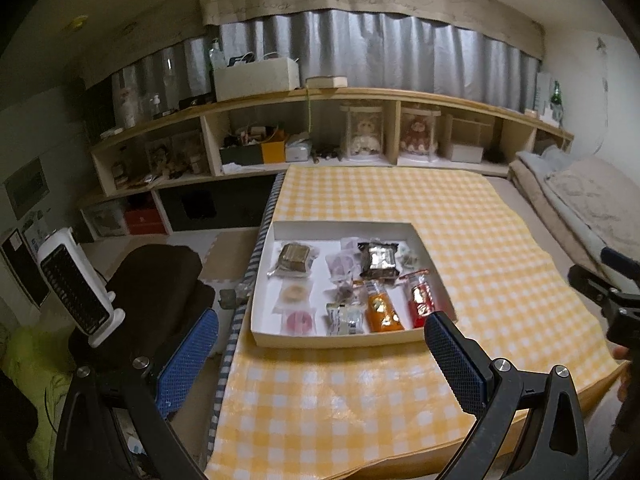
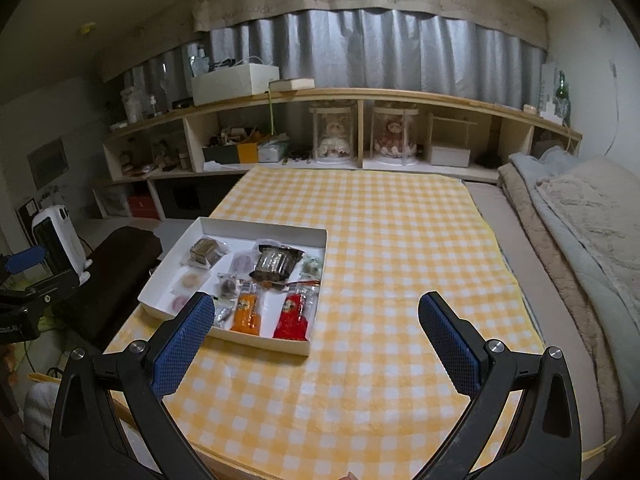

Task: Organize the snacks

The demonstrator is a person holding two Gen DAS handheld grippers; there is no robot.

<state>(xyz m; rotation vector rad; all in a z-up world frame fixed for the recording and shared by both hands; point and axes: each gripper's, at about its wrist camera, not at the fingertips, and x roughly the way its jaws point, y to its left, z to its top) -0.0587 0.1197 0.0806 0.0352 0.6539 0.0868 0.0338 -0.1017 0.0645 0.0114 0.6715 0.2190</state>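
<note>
A shallow white box [image 1: 267,336] sits on the yellow checked table [image 1: 460,240], near its left edge. It holds several wrapped snacks: an orange packet [image 1: 383,312], a red packet [image 1: 420,300], a dark foil pack [image 1: 378,258], a brown block [image 1: 295,256] and round pastries [image 1: 295,293]. The box also shows in the right wrist view [image 2: 264,342], with the orange packet [image 2: 247,312] and the red packet [image 2: 297,314]. My left gripper [image 1: 320,332] is open and empty, hovering at the box's near edge. My right gripper [image 2: 316,312] is open and empty, above the table just right of the box.
A low wooden shelf [image 1: 360,94] with boxes and dolls runs behind the table. A white heater [image 1: 76,284] and a dark cushion [image 1: 160,280] stand to the left. Folded blankets [image 2: 580,216] lie along the right. The right gripper's body [image 1: 612,288] shows at the right edge.
</note>
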